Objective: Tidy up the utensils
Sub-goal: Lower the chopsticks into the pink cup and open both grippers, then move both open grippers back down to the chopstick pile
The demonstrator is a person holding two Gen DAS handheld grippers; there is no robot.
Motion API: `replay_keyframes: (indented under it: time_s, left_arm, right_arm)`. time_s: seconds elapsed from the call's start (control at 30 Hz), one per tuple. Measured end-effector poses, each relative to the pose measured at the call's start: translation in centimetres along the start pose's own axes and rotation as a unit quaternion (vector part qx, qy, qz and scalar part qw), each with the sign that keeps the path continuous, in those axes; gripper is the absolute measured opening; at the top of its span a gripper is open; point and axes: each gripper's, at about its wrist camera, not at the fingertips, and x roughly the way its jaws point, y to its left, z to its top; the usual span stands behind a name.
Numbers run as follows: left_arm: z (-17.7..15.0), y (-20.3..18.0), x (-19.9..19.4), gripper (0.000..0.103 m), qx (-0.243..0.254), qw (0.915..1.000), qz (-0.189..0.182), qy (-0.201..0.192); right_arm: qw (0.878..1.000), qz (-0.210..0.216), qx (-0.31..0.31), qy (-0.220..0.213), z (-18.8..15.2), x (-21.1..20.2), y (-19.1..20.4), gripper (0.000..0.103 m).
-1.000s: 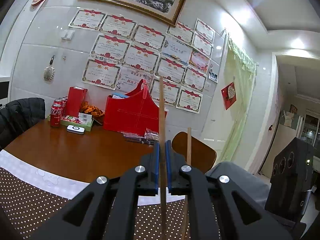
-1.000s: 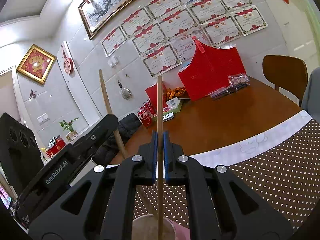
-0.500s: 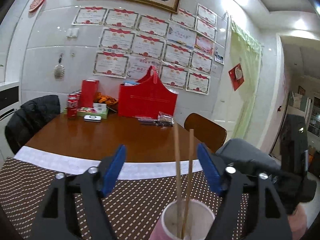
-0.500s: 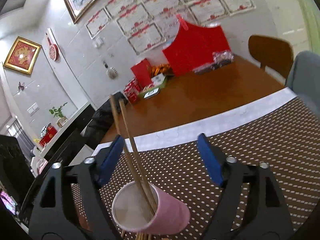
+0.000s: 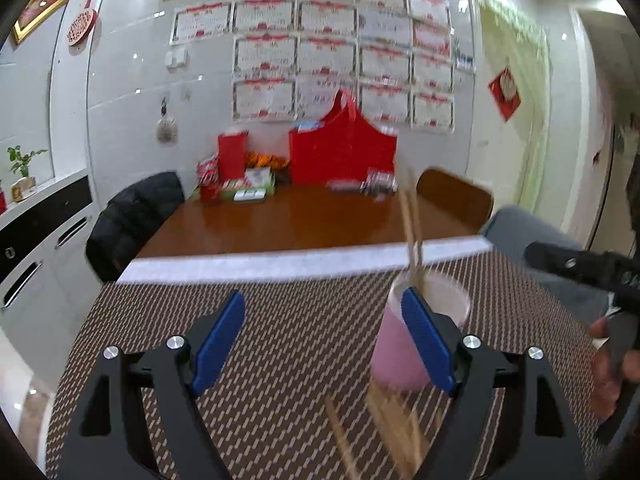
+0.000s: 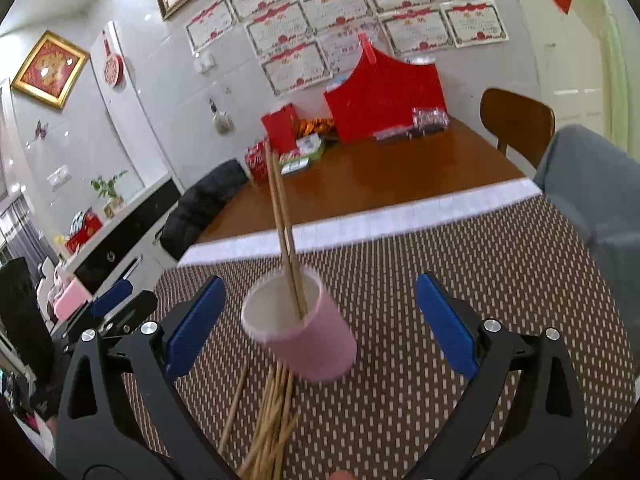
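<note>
Near the frame's centre on the dotted mat (image 6: 460,264), pink cup (image 6: 316,344) holding two chopsticks (image 6: 286,236), loose chopsticks (image 6: 272,412) below it, right hand-held gripper (image 6: 320,320) and left hand-held gripper (image 5: 324,340) just spreading wide, nothing pinched.

A pink cup (image 6: 308,332) stands on the dotted mat (image 6: 460,280) of the worktop (image 6: 380,176), with 2 chopsticks (image 6: 282,220) rising tall and tilted from it, blocking passage straight over its mouth. Loose chopsticks (image 6: 268,412) lie fanned on the mat just in front of the cup. To the right of the cup the mat is bare. Beyond it, bare wood runs back to red bags (image 6: 384,100), cans and boxes crowding the wall. Chairs (image 6: 516,120) stand at the far edges.
</note>
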Motion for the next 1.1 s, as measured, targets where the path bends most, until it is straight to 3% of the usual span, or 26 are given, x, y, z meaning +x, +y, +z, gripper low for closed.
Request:
replay_keyframes:
  time_s: [0.3, 0.6, 0.83, 1.1]
  left_arm:
    - [-6.4, 1.1, -0.5, 0.079, 0.02, 0.9939, 0.03, 0.104]
    - [-10.9, 1.0, 0.1, 0.079, 0.032, 0.9875, 0.018, 0.153]
    - [-12.3, 0.8, 0.6, 0.079, 0.043, 0.985, 0.007, 0.167]
    - [-12.4, 0.2, 0.8, 0.079, 0.051, 0.9825, -0.002, 0.179]
  right_arm:
    - [0.996, 0.008, -0.014, 0.087, -6.0, 0.4, -1.2, 0.094]
    - [0.968, -0.008, -0.127, 0.215, -11.0, 4.5, 0.7, 0.094]
    - [0.955, -0.027, -0.18, 0.235, -12.9, 5.9, 2.2, 0.094]
    - [0.957, -0.01, -0.181, 0.226, -13.6, 6.9, 4.1, 0.094]
